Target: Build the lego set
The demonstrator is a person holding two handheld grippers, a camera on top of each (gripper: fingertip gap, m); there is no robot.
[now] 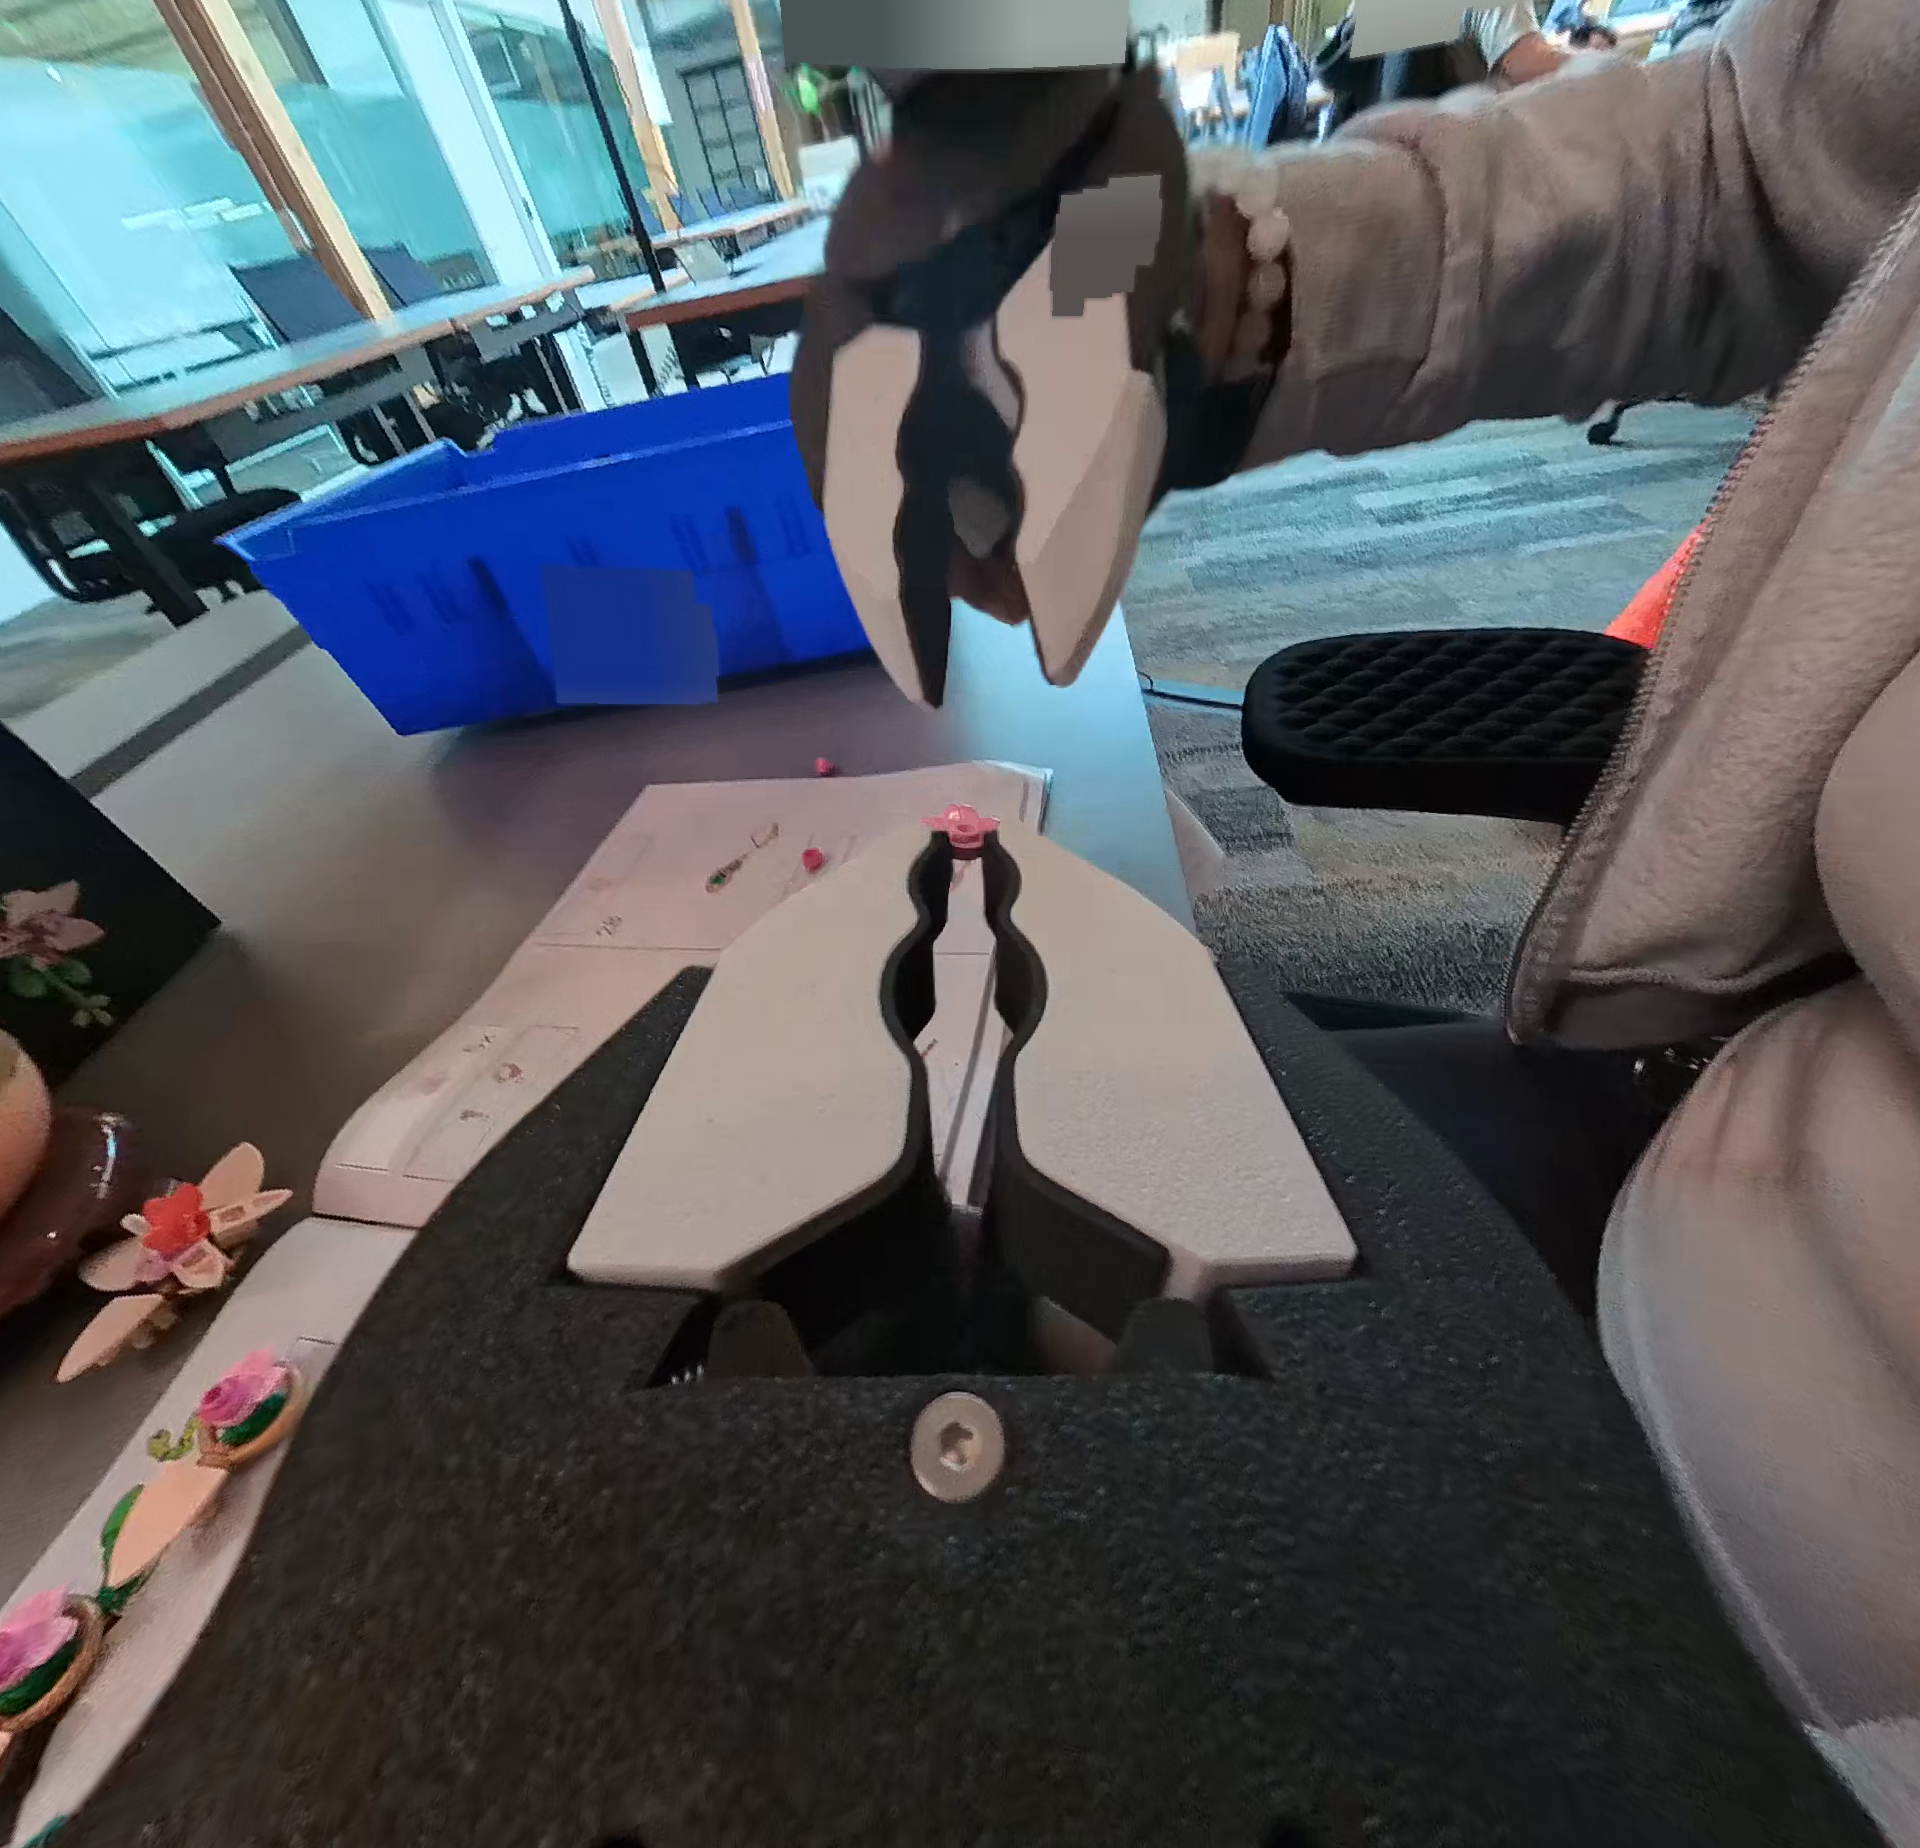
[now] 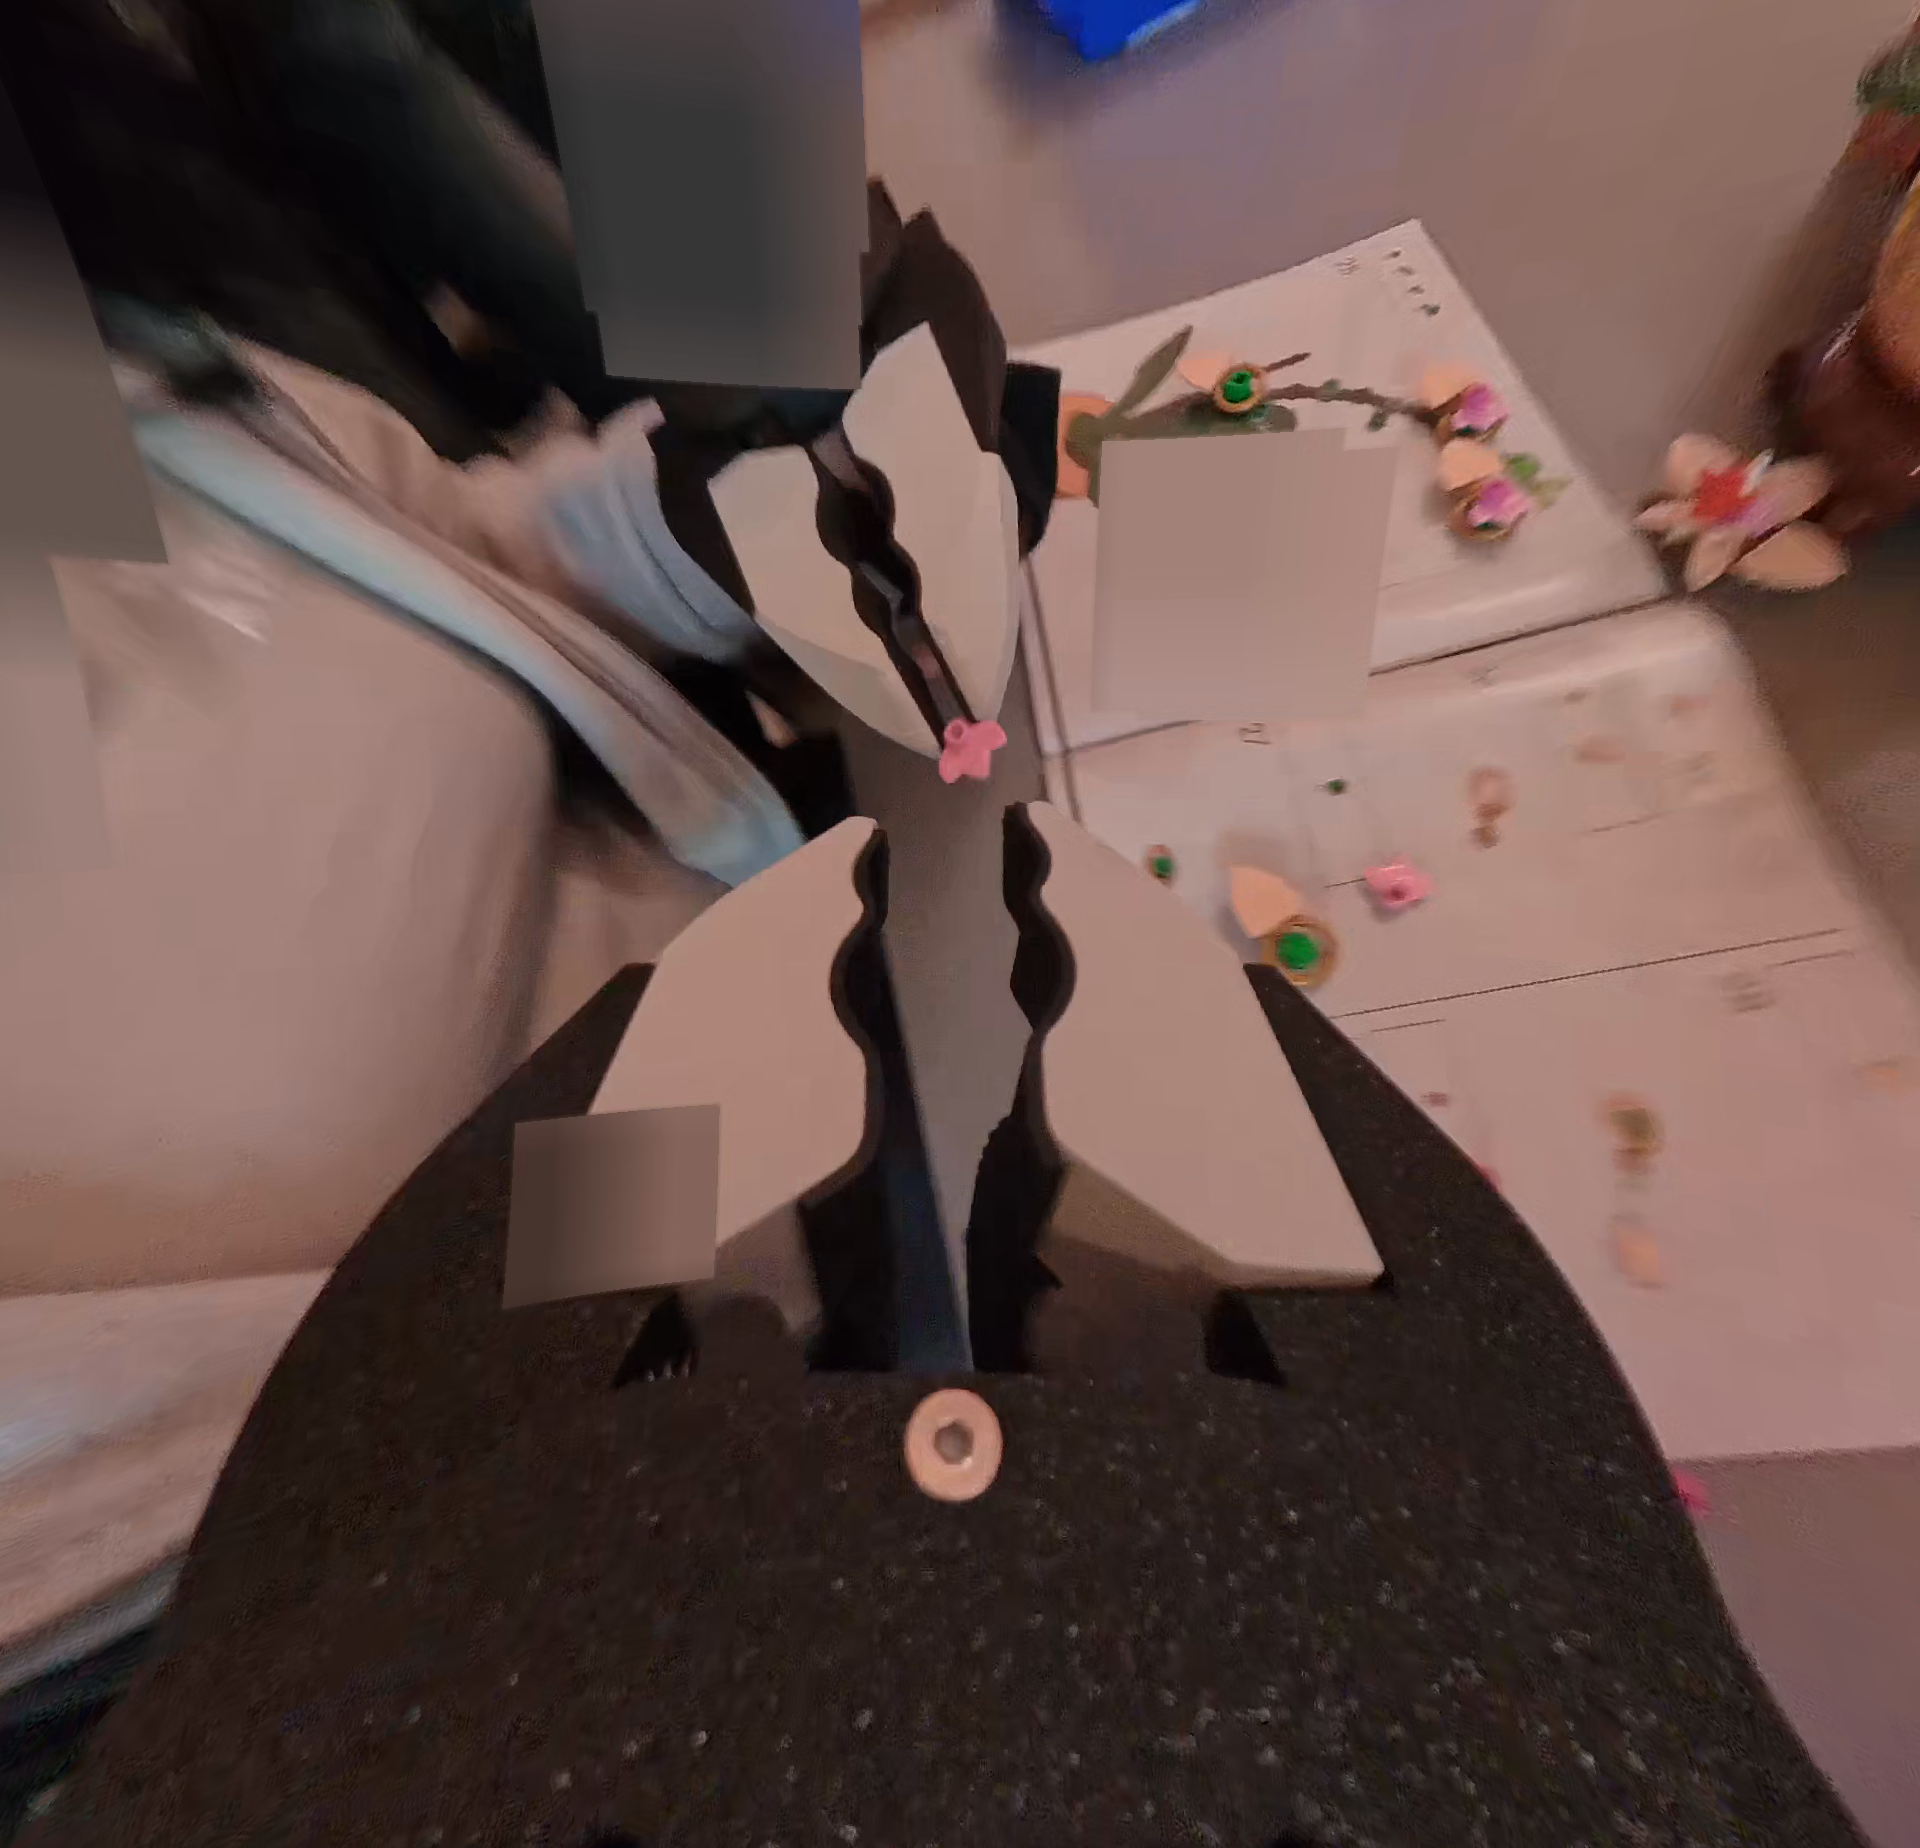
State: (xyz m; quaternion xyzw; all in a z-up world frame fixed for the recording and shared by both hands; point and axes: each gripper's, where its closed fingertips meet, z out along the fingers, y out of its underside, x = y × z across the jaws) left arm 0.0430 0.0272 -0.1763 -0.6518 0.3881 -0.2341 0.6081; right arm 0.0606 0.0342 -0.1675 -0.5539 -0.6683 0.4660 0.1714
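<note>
My left claw (image 1: pixel 961 848) pinches a pink flower piece (image 1: pixel 960 824) above the desk's (image 1: pixel 312 863) instruction sheet (image 1: pixel 665 863), presenting it; my right claw (image 1: pixel 987 671) hangs spread, bare, above the flower.

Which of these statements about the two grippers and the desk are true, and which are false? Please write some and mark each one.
1. The left gripper pinches a small pink flower piece at its tips. True.
2. The right gripper holds a green piece. False: its jaws stand apart with nothing between them.
3. A blue bin stands on the desk beyond the booklet. True.
4. The booklet is closed. False: it lies open, with small pieces on its pages.
5. Another loose pink piece lies on the booklet. True.
</note>
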